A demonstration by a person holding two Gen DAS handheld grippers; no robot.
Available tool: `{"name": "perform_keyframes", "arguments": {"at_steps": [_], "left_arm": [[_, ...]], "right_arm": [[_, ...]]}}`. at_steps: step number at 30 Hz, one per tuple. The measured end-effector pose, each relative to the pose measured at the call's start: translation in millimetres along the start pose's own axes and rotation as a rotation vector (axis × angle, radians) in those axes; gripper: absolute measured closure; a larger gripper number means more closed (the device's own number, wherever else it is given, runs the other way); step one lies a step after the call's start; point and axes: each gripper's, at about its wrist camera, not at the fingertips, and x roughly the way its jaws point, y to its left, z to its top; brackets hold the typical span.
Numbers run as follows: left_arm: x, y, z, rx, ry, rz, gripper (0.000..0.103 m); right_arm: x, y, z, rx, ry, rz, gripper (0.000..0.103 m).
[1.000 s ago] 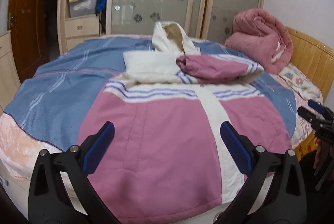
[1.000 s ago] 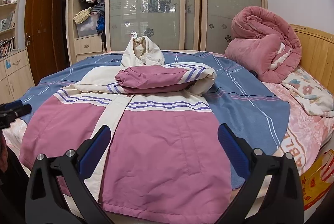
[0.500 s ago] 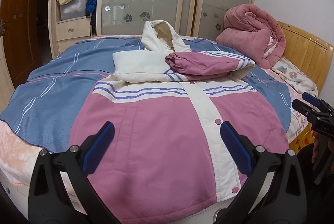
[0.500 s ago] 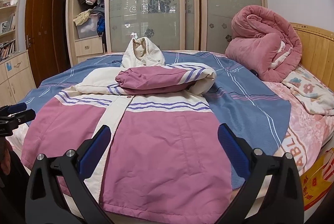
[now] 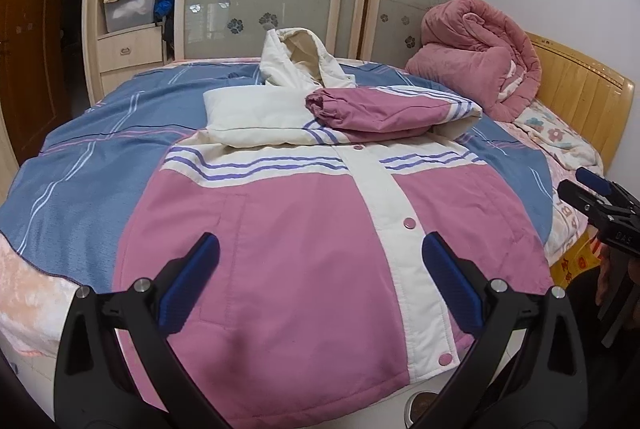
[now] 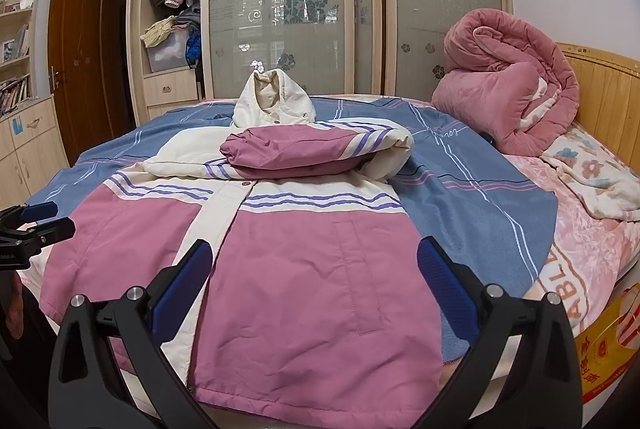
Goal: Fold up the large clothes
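Observation:
A pink and white padded jacket (image 5: 288,249) lies front up on the bed, hem toward me, both sleeves folded across the chest, white hood (image 5: 298,59) at the far end. It also shows in the right wrist view (image 6: 312,269). My left gripper (image 5: 320,269) is open and empty, hovering above the hem's left half. My right gripper (image 6: 314,277) is open and empty above the hem's right half. Each gripper shows at the edge of the other's view: the right one (image 5: 600,205), the left one (image 6: 32,225).
The bed has a blue striped cover (image 5: 88,157) and a pink sheet (image 6: 580,249). A rolled pink quilt (image 6: 508,85) sits by the wooden headboard (image 6: 608,89) on the right. A wardrobe with glass doors (image 6: 288,1) stands behind the bed.
The left gripper has risen and tilted, so the jacket sits lower and fuller in its view. The right gripper has barely moved. Both stay open.

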Motion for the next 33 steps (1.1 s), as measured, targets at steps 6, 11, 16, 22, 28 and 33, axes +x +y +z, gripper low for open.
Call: {"name": "perform_keyframes", "arguments": {"at_steps": [6, 11, 16, 22, 28, 33], "left_arm": [[1, 0, -1, -0.007, 0.009, -0.006, 0.002], [2, 1, -2, -0.007, 0.016, -0.005, 0.002], [1, 6, -2, -0.040, 0.005, -0.017, 0.002], [-2, 10, 1, -0.056, 0.002, -0.058, 0.002], [-1, 19, 15, -0.116, 0.038, -0.179, 0.002], [20, 18, 52, -0.115, 0.102, -0.270, 0.005]], "right_arm": [[0, -1, -1, -0.001, -0.002, 0.001, 0.001], [0, -1, -1, 0.001, -0.002, 0.001, 0.001], [0, -1, -1, -0.001, 0.000, 0.005, 0.001], [-2, -3, 1, 0.006, -0.003, 0.021, 0.001], [-7, -10, 2, 0.037, -0.008, 0.052, 0.001], [-15, -13, 2, 0.050, -0.021, 0.083, 0.001]]}}
